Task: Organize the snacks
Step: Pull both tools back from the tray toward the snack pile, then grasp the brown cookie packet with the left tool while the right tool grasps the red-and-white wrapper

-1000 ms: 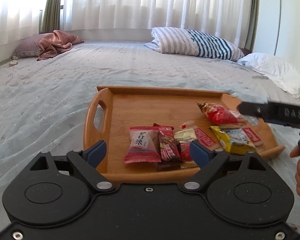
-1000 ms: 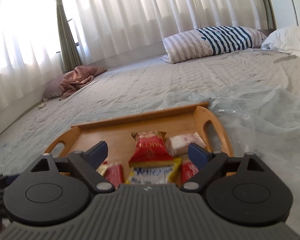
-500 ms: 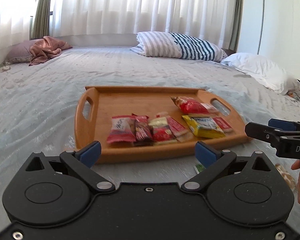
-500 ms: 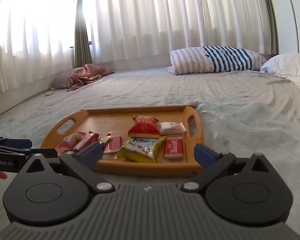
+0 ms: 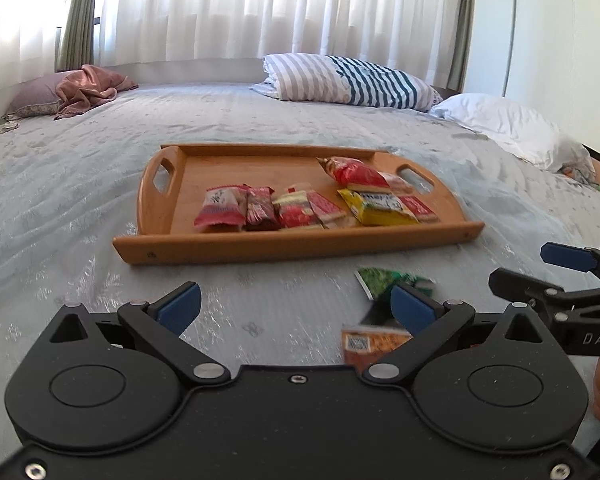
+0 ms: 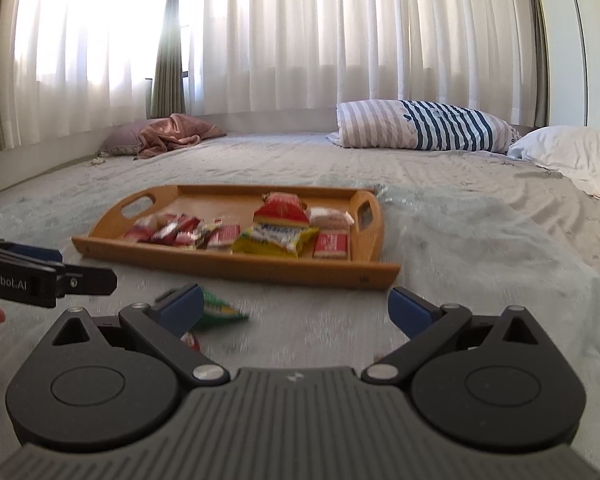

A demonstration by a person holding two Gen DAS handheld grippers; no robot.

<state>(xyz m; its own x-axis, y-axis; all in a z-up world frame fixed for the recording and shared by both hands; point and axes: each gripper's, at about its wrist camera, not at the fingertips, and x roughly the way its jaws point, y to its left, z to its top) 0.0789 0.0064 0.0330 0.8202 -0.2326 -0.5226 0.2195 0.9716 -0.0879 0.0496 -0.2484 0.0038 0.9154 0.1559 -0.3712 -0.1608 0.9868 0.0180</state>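
A wooden tray [image 5: 260, 246] [image 6: 260, 270] lies on the bed with several snack packets in a row, among them a yellow packet [image 5: 380, 210] [image 6: 274, 238] and a red packet [image 5: 356, 172] [image 6: 282, 210]. A green packet [image 5: 384, 280] [image 6: 216, 308] and an orange packet [image 5: 372, 344] lie on the bedcover in front of the tray. My left gripper [image 5: 296, 308] is open and empty, short of the tray, its right finger beside both loose packets. My right gripper [image 6: 296, 306] is open and empty, the green packet by its left finger. Each gripper shows in the other's view.
The grey bedcover [image 5: 80, 184] spreads all round the tray. A striped pillow [image 5: 348, 80] and a white pillow [image 5: 512, 128] lie at the back right, a pink cloth on a pillow [image 5: 84, 92] at the back left. Curtains [image 6: 340, 40] hang behind.
Both grippers have pulled back from over the tray toward the near edge of the bed. The green and orange packets on the bedcover have come into view. Both stayed open.
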